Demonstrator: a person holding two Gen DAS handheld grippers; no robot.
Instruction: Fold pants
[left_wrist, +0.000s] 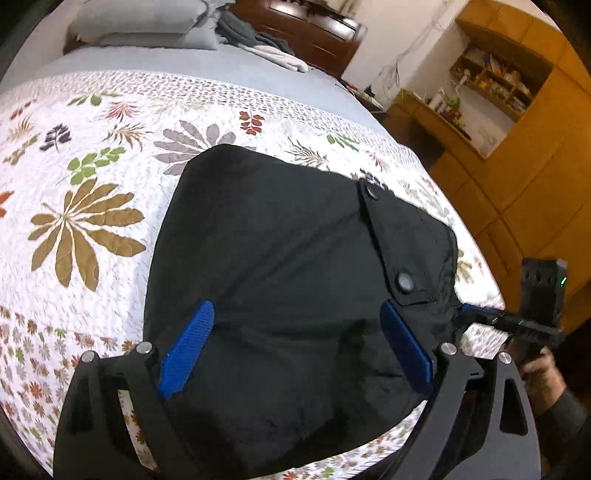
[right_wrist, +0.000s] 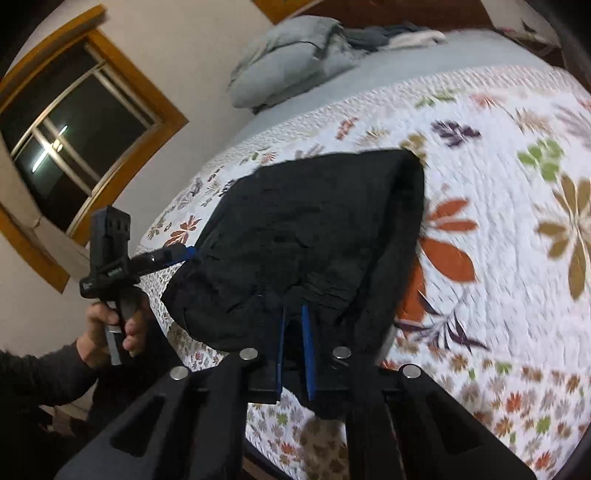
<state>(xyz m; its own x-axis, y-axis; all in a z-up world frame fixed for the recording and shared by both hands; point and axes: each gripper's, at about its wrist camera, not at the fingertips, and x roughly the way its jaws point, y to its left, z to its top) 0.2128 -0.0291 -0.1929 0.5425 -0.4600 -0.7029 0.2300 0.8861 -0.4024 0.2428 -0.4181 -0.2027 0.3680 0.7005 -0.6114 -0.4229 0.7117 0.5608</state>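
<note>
Black pants (left_wrist: 280, 266) lie folded into a compact bundle on the floral quilt (left_wrist: 92, 229), a flap pocket with two snap buttons facing up. My left gripper (left_wrist: 295, 332) is open, its blue fingers (left_wrist: 188, 347) spread wide over the near edge of the bundle. In the right wrist view the pants (right_wrist: 317, 229) hang partly lifted. My right gripper (right_wrist: 293, 314) is shut on the pants' edge, blue pads nearly together with cloth over them. The right gripper also shows in the left wrist view (left_wrist: 476, 317) at the bundle's right edge, and the left gripper in the right wrist view (right_wrist: 184, 254).
The bed has grey pillows (left_wrist: 144, 22) and a heap of grey and white clothes (left_wrist: 266, 44) at its head. A dark wooden dresser (left_wrist: 317, 33) and yellow shelves (left_wrist: 495, 81) stand beyond the bed. A window (right_wrist: 70, 144) is on the wall to the left.
</note>
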